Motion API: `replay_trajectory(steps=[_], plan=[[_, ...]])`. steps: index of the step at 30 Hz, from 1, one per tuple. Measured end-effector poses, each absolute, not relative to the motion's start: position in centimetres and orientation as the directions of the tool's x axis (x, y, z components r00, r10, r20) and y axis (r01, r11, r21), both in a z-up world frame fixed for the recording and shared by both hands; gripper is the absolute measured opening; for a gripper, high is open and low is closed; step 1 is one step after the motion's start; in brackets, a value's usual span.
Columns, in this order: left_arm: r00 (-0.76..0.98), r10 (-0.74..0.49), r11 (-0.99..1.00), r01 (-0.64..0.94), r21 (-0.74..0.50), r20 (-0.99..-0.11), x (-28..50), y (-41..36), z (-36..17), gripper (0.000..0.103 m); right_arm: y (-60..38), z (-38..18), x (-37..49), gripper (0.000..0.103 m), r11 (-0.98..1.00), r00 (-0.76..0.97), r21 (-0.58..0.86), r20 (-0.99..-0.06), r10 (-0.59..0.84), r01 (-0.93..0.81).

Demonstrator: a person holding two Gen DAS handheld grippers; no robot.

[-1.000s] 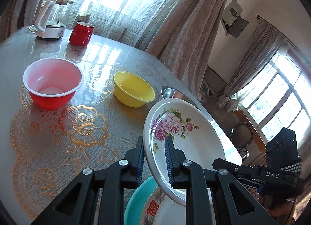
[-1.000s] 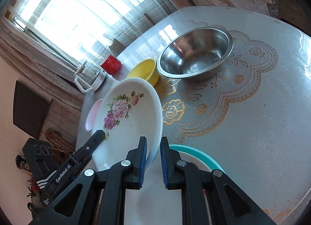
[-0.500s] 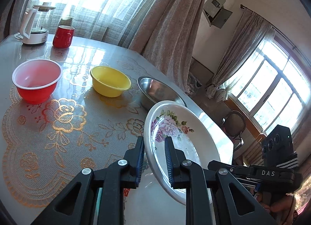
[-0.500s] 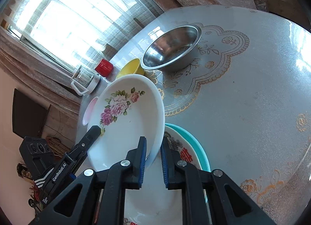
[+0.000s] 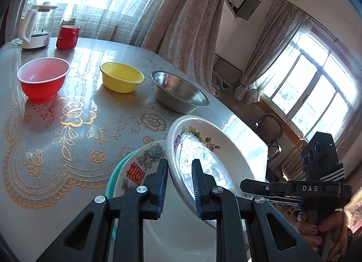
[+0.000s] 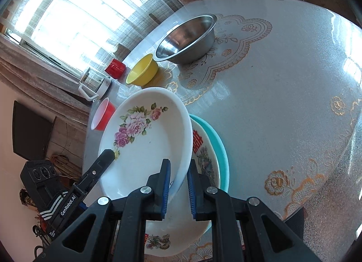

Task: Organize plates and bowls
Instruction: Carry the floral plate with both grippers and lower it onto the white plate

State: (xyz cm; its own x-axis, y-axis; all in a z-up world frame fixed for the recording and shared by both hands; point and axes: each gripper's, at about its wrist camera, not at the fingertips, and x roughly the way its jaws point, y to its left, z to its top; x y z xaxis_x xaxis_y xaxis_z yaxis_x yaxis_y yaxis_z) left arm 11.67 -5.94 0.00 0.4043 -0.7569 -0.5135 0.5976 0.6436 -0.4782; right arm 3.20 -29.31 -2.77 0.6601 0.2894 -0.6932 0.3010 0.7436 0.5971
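Both grippers grip the rim of a white rose-patterned plate (image 5: 203,153) (image 6: 144,140) from opposite sides. My left gripper (image 5: 179,181) and my right gripper (image 6: 178,179) are each shut on its rim. The plate is tilted just above a white plate with red characters (image 5: 138,167) (image 6: 203,151), which lies on a teal plate (image 5: 113,176) (image 6: 218,146). A red bowl (image 5: 43,81) (image 6: 103,115), a yellow bowl (image 5: 121,76) (image 6: 142,71) and a steel bowl (image 5: 178,92) (image 6: 187,38) stand in a row on the table.
A red mug (image 5: 67,37) (image 6: 115,67) and a white kettle (image 5: 35,29) (image 6: 94,83) stand at the table's far end by the window. The table edge (image 5: 226,112) runs close on the right. A chair (image 5: 269,126) stands beyond it.
Both grippers have lowered the rose plate closer over the stacked plates. The steel bowl and the plate with red characters have come into fuller view.
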Motion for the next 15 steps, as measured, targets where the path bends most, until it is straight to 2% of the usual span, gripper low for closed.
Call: replay_trajectory(steps=[7, 15], plan=[[0.412, -0.726, 0.667, 0.617, -0.417, -0.551, 10.1, -5.6, -0.4, 0.021, -28.8, -3.9, 2.3, 0.015, 0.737, 0.633, 0.599, -0.710, 0.309, 0.312], [0.398, -0.706, 0.682, 0.607, -0.409, -0.586, 10.1, -5.7, -0.9, 0.022, -27.8, -3.8, 2.5, 0.017, 0.764, 0.603, 0.565, -0.739, 0.300, 0.312]])
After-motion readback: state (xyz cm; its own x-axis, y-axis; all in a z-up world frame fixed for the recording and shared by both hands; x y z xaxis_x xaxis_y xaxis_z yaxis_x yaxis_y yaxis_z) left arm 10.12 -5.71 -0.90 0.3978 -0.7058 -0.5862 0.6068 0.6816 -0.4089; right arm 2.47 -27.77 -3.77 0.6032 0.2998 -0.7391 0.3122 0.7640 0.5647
